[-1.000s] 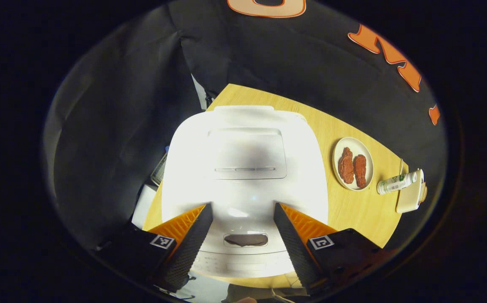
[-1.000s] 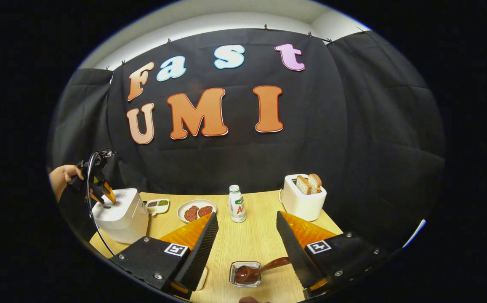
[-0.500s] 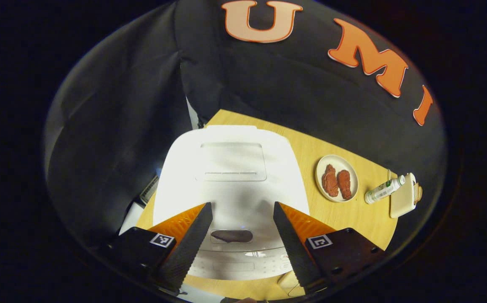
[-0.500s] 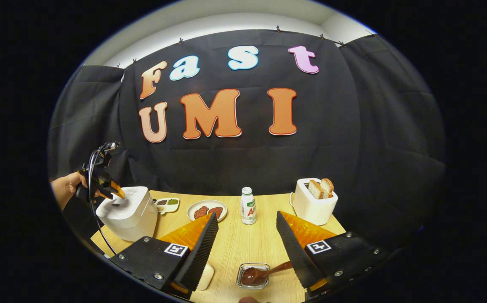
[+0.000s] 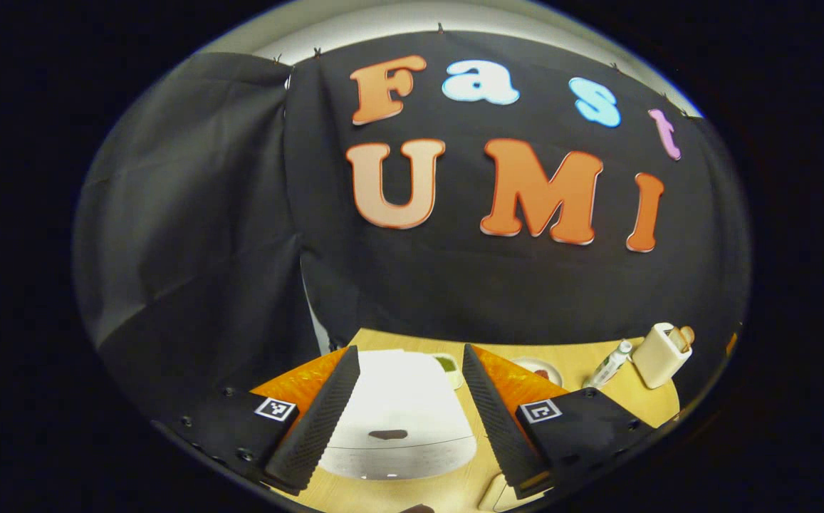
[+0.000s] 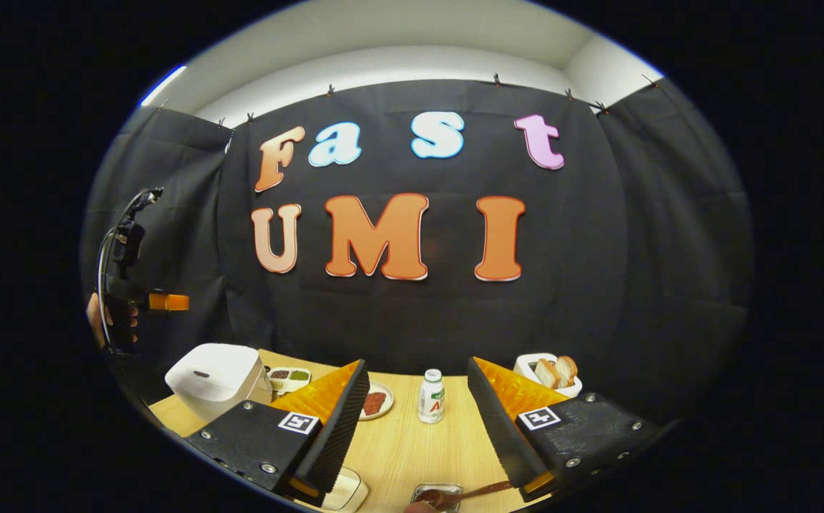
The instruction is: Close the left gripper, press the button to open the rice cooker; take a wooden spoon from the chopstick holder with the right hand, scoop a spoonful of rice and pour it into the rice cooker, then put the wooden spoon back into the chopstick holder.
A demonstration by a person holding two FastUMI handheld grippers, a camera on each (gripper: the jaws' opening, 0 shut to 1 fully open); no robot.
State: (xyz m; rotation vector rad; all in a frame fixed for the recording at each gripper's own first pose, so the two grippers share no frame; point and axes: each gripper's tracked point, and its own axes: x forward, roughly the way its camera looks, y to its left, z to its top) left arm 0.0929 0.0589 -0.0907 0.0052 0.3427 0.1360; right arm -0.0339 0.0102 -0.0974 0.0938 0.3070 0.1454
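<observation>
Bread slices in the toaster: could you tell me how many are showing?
2. Both stand side by side in the toaster at the table's far right: one slice on the left, the other beside it. More may sit hidden inside.

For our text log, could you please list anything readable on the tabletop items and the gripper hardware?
No text can be read on these.
Label on the bottle: too small and blurred to read.
Front strip of the rice cooker: any print is too blurred to read.
Square markers: black-and-white patterns, no words.
</observation>
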